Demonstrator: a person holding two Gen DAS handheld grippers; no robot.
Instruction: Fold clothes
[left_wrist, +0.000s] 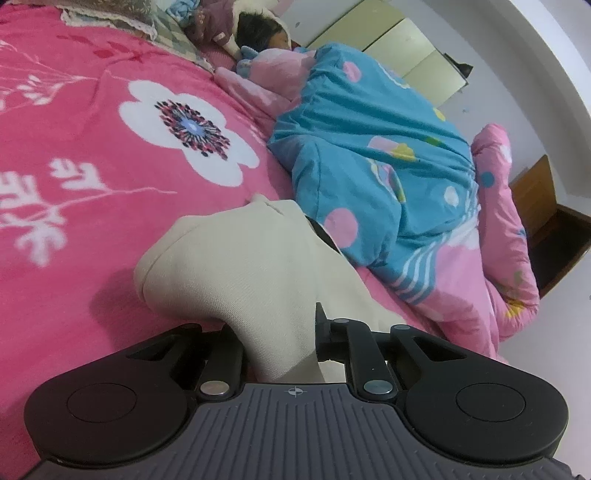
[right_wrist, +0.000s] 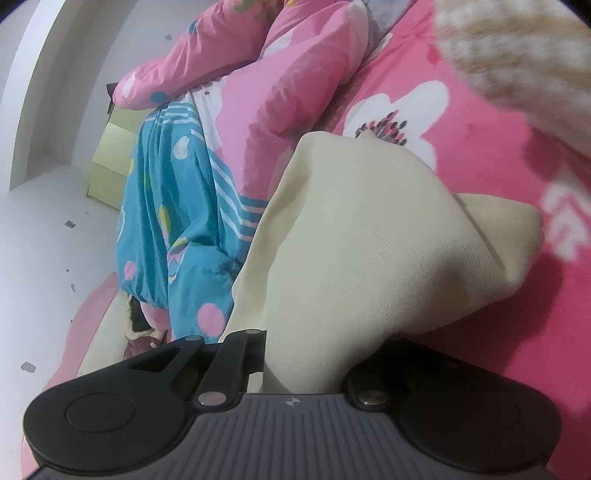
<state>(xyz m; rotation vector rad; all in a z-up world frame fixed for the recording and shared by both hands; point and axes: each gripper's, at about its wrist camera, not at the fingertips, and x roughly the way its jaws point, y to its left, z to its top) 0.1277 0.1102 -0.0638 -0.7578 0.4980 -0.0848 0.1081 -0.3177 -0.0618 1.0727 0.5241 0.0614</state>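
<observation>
Cream knit fabric fills both of your grippers: your left gripper (left_wrist: 280, 332) has its jaws pressed onto a bunched fold of the cream garment (left_wrist: 236, 266), and your right gripper (right_wrist: 306, 354) is pinching another part of the same cream garment (right_wrist: 369, 240). From each clamp the cloth rises in a loose hump and drapes down onto the pink floral blanket (left_wrist: 92, 147). A white flower print (left_wrist: 192, 136) lies on that blanket beyond the garment. Just beside the garment, along the blanket's far edge, a blue and pink quilt (left_wrist: 369, 140) is heaped over a person whose dark hair (left_wrist: 255, 27) shows at the blanket's upper end. In your right wrist view, a blurred striped sleeve (right_wrist: 509, 48) hangs above the blanket.
</observation>
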